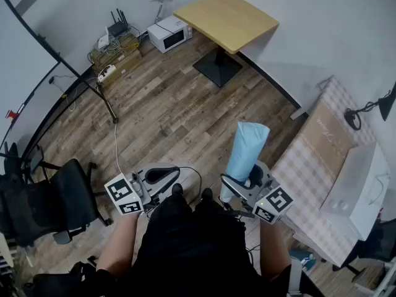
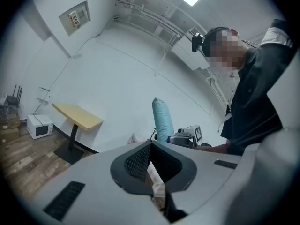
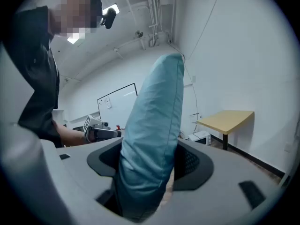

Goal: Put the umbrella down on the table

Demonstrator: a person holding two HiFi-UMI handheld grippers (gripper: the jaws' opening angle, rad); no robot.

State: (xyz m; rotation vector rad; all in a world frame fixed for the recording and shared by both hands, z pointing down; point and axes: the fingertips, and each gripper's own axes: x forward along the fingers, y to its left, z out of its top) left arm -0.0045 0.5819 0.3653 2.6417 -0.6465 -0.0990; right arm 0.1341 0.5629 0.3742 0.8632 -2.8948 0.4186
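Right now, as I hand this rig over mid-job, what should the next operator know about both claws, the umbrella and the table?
Right claw: shut on the folded light-blue umbrella, gripping near its lower end; the umbrella points upward.
Left claw: jaws together, nothing in them, held low on the person's left.
Table: the checked-cloth table stands just right of the right claw; its near part looks bare.
Done: umbrella is in hand, clear of the table.
Left: bring it over the bare cloth, lay it down, open the right claw.
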